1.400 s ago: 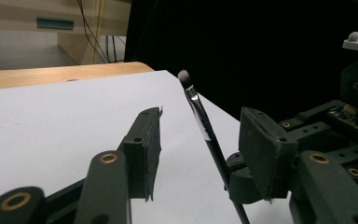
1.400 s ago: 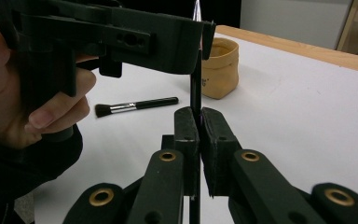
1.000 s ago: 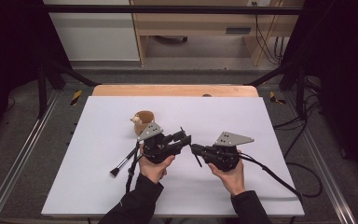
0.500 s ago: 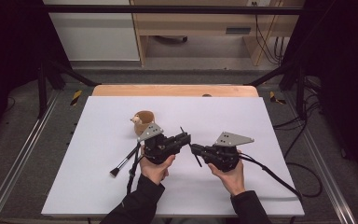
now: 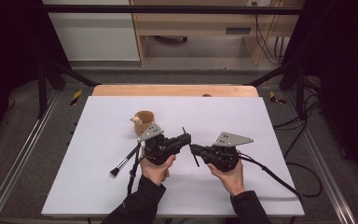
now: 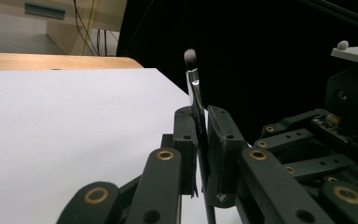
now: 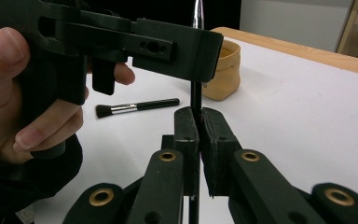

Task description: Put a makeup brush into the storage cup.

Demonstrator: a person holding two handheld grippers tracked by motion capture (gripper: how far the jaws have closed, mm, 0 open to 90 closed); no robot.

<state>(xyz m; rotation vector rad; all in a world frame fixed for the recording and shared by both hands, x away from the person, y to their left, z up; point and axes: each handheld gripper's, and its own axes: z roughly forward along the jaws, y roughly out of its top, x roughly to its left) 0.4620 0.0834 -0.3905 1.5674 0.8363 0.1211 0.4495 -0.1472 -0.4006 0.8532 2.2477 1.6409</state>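
A thin make-up brush point(image 5: 190, 147) with a black handle and a small soft tip point(image 6: 189, 56) is held between both grippers above the white table. My left gripper point(image 5: 186, 138) points right; its jaws have just been closing and now press on the brush's shaft point(image 6: 198, 112) below the silver ferrule. My right gripper point(image 5: 193, 149) points left and is shut on the same handle point(image 7: 196, 95) lower down. In the right gripper view the left gripper point(image 7: 168, 46) crosses just above my jaws, with the person's hand point(image 7: 23, 93) around it.
A second, thicker brush point(image 5: 125, 161) lies flat on the white table point(image 5: 270, 186), left of the left hand. A small tan cup point(image 5: 143, 122) stands behind the left gripper. A wooden strip point(image 5: 175, 90) borders the table's far edge. Cables trail off to the right.
The left gripper's jaws have closed onto the thin brush. Both hands have kept their places.
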